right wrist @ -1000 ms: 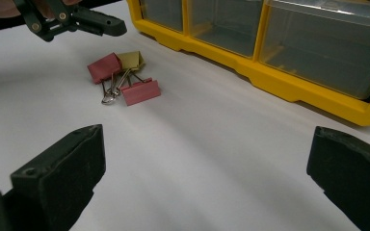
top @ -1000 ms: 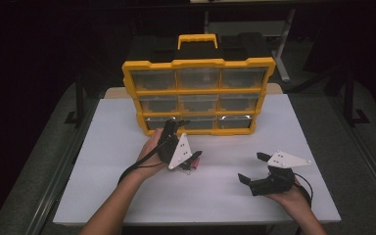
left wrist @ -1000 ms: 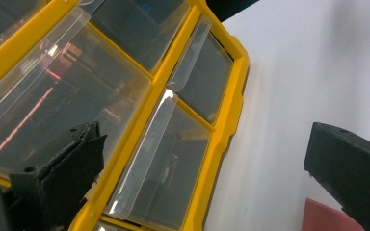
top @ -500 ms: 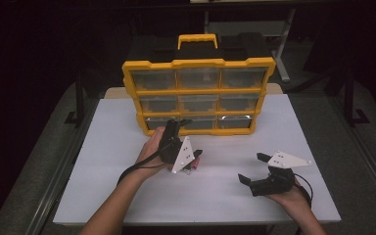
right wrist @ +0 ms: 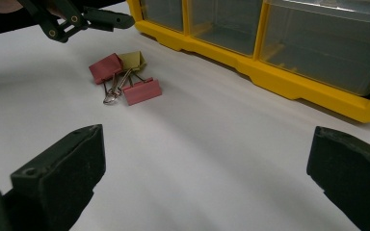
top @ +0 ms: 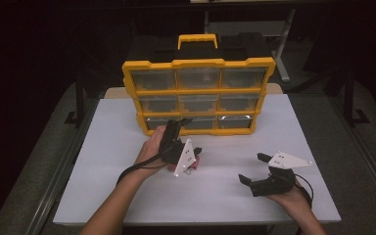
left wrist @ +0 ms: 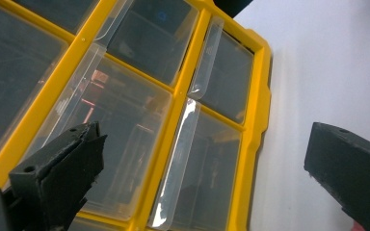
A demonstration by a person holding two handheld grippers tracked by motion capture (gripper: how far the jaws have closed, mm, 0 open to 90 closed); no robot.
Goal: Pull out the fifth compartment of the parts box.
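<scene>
A: Where are the grippers sitting?
B: Left gripper, jaws spread, is pointing at the yellow drawer organizer at centre frame; right gripper, jaws apart, is resting lower right.
A: And the binder clips?
B: Lying upper left in the right gripper view.

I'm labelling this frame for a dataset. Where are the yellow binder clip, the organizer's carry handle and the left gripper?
yellow binder clip (right wrist: pixel 133 59), right gripper view, on its yellow body.
carry handle (top: pixel 198 38), high view, on its top bar.
left gripper (top: pixel 188 134), high view, midway between its fingers.
</scene>
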